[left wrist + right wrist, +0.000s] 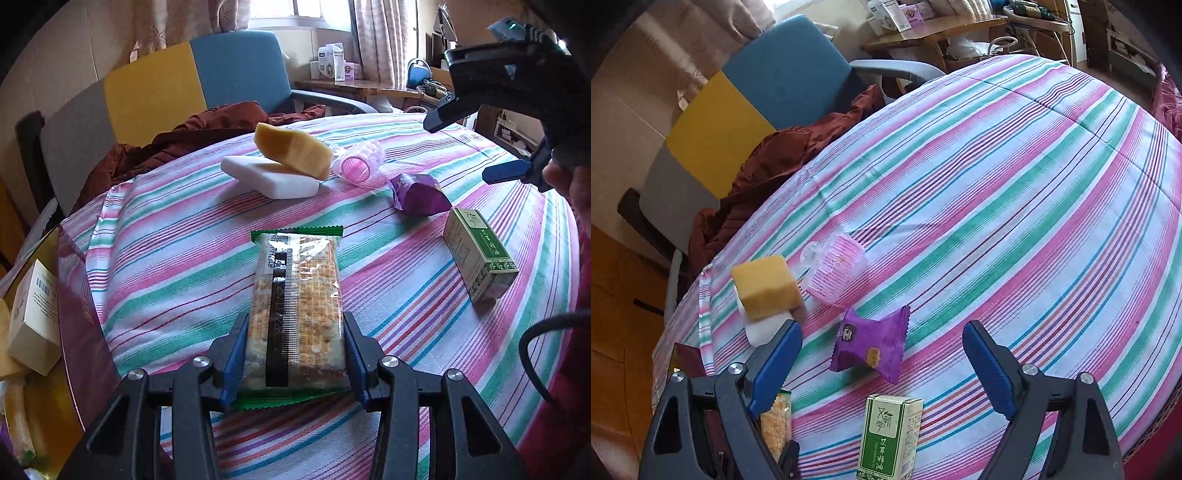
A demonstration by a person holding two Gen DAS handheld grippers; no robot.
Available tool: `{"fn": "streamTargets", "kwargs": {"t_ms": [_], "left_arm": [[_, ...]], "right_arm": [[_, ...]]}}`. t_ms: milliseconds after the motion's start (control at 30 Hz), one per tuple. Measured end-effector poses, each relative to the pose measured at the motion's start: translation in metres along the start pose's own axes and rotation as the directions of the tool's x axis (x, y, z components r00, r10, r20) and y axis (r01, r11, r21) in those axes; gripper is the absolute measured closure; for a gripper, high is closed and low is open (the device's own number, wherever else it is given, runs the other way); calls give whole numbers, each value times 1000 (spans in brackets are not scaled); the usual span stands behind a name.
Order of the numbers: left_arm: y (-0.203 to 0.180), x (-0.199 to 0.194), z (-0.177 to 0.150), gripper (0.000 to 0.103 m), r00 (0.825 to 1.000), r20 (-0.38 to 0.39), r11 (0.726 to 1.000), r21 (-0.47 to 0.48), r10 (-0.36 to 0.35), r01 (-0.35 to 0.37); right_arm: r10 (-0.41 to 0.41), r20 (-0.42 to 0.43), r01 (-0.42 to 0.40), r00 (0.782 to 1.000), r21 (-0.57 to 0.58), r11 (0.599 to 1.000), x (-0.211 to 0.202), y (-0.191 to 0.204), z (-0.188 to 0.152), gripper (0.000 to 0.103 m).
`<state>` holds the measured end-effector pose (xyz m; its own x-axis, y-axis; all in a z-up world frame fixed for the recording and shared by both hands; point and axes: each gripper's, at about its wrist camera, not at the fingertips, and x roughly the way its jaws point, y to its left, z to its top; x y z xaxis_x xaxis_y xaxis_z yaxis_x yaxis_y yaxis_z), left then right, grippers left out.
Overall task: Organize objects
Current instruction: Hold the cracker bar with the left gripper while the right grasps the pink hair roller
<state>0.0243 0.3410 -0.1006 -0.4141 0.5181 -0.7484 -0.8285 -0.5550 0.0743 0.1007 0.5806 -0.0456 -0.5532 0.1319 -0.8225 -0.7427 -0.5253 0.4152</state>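
While the left gripper (295, 350) clamps the cracker pack (297, 310), the right gripper (882, 365) hangs wide open.
Pack lies on the striped surface (388, 236), blue fingers (236, 354) pressing both sides; right fingers (990, 373) empty above purple packet (871, 343) and green box (890, 435).

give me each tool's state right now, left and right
Left tool: closed on the cracker packet, blue pads against both its sides.
Right tool: open, holding nothing, above the purple packet and the green box.
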Motion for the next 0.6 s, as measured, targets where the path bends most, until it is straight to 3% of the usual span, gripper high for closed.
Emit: {"fn": "streamTargets", "kwargs": {"t_ms": [267, 400, 533, 600], "left_arm": [[1, 0, 0, 55, 1000, 6, 1000, 0, -9, 9], [1, 1, 0, 55, 1000, 6, 1000, 0, -11, 11], [1, 1, 0, 55, 1000, 7, 1000, -2, -15, 15], [1, 1, 0, 55, 1000, 8, 1000, -2, -16, 16]], "right_arm": [[-37, -19, 36, 999, -81, 996, 7, 15, -5, 12], [-81, -29, 74, 996, -191, 979, 11, 34, -9, 12], [-139, -14, 125, 990, -366, 922, 23, 64, -1, 13], [-177, -3, 155, 984, -474, 867, 36, 80, 4, 13]]}}
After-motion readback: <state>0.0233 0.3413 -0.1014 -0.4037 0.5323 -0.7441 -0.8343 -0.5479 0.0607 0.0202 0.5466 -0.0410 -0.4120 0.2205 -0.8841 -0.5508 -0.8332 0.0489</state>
